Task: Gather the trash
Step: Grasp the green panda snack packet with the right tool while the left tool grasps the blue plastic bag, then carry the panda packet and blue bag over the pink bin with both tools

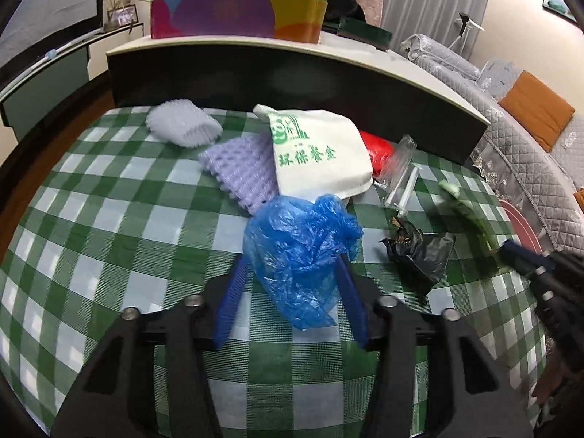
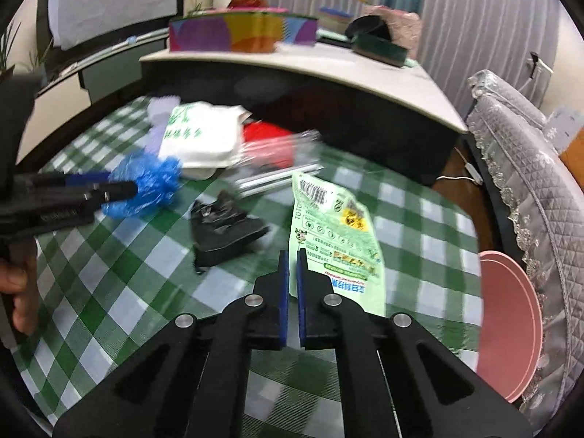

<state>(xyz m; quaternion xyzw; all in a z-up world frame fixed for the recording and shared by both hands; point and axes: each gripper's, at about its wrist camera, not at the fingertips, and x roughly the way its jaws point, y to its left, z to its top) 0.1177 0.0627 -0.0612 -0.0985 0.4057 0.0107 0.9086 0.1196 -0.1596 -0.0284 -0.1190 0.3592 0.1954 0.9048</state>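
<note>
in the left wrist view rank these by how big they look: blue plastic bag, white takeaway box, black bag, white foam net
1. blue plastic bag, though it is nearest the camera, which inflates it
2. white takeaway box, close behind; the true order of these two is unsure
3. white foam net and black bag look about alike

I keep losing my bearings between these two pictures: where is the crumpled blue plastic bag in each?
Left wrist view: blue plastic bag, lower centre, between the left tool's fingers.
Right wrist view: blue plastic bag, left of centre.
Shared landmark: white foam box just behind it.
</note>
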